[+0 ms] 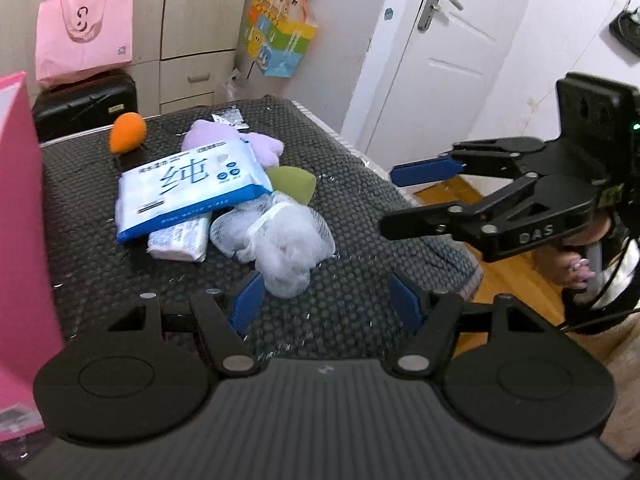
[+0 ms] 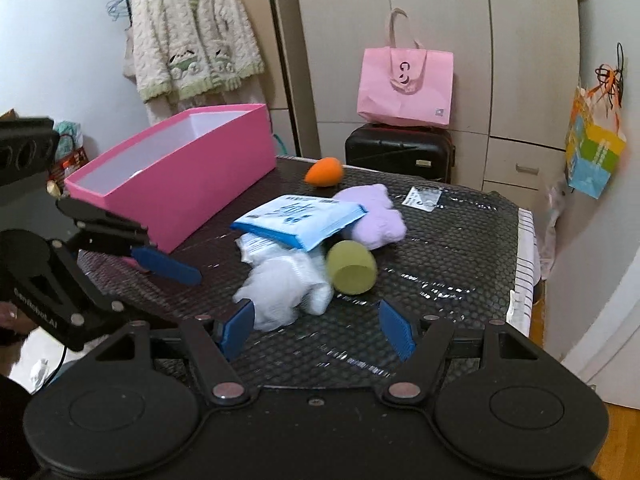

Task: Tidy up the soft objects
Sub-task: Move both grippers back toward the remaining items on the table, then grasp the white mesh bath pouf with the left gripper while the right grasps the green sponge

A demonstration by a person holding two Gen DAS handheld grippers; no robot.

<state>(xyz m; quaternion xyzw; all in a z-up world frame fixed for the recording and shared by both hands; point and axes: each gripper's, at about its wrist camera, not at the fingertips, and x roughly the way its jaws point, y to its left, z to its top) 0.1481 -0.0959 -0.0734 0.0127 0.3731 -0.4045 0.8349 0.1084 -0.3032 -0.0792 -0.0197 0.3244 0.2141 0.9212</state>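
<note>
A heap of soft things lies mid-table: a white mesh bath puff [image 1: 280,240] [image 2: 280,292], a blue-and-white tissue pack [image 1: 192,192] [image 2: 300,216] lying on a smaller tissue pack [image 1: 180,240], a purple plush [image 1: 240,140] [image 2: 376,216] and a green sponge [image 1: 294,184] [image 2: 352,266]. An orange sponge [image 1: 128,132] [image 2: 324,172] sits apart at the far side. The open pink box [image 2: 168,184] [image 1: 20,240] stands to the left. My left gripper [image 1: 326,302] [image 2: 180,296] is open, just short of the puff. My right gripper [image 2: 316,328] [image 1: 404,200] is open and holds nothing, also near the puff.
The black honeycomb-patterned table top [image 2: 440,272] ends in a striped edge on the right. A small sachet [image 2: 422,198] lies near the far edge. Behind it a black suitcase [image 2: 400,152] carries a pink tote bag [image 2: 404,88]. A white door [image 1: 440,60] is at the right.
</note>
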